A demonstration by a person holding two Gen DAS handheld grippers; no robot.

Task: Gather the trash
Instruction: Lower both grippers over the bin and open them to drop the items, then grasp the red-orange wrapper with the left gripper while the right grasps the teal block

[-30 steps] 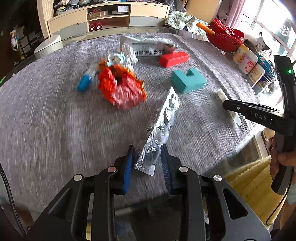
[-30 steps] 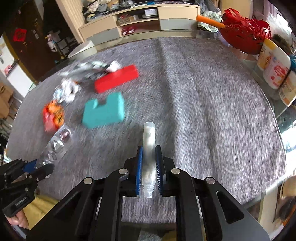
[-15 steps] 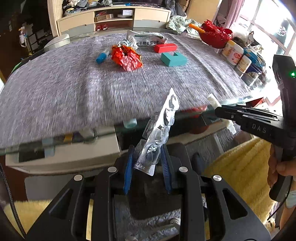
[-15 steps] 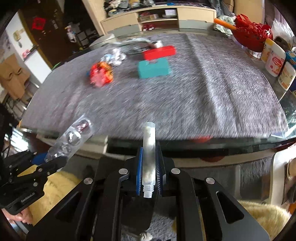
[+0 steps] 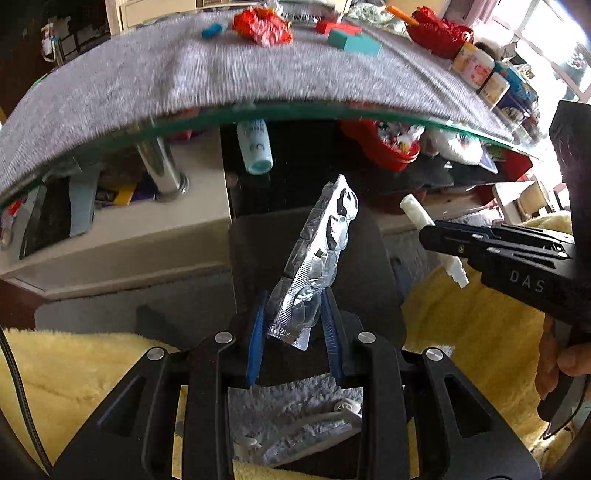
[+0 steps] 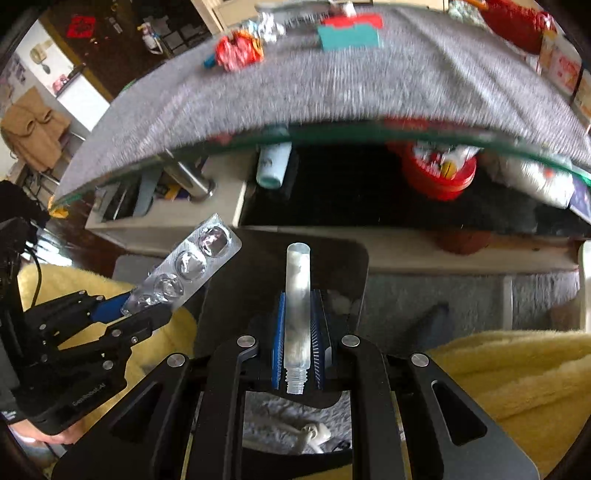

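Note:
My left gripper (image 5: pixel 293 317) is shut on a silver blister pack (image 5: pixel 317 258), which sticks up and forward from the jaws. It also shows in the right wrist view (image 6: pixel 184 269). My right gripper (image 6: pixel 297 332) is shut on a clear plastic tube (image 6: pixel 297 295), threaded end toward the camera; the tube shows in the left wrist view (image 5: pixel 417 214). Both grippers hang below the table edge, over a dark bin (image 5: pixel 369 266) on the floor. A red crumpled wrapper (image 5: pixel 262 26) and a blue-capped item (image 5: pixel 212 31) lie on the grey tabletop (image 5: pixel 129 81).
A teal block (image 5: pixel 354 42) and a red block (image 5: pixel 338 26) sit on the table. Under the glass edge are a white bottle (image 5: pixel 255 146), a red bowl (image 5: pixel 384 142) and a chrome leg (image 5: pixel 162 170). Yellow blanket (image 5: pixel 74 369) lies on both sides.
Both grippers have drawn back off the table and dropped below its edge, each still holding its item. They now hang over the dark bin.

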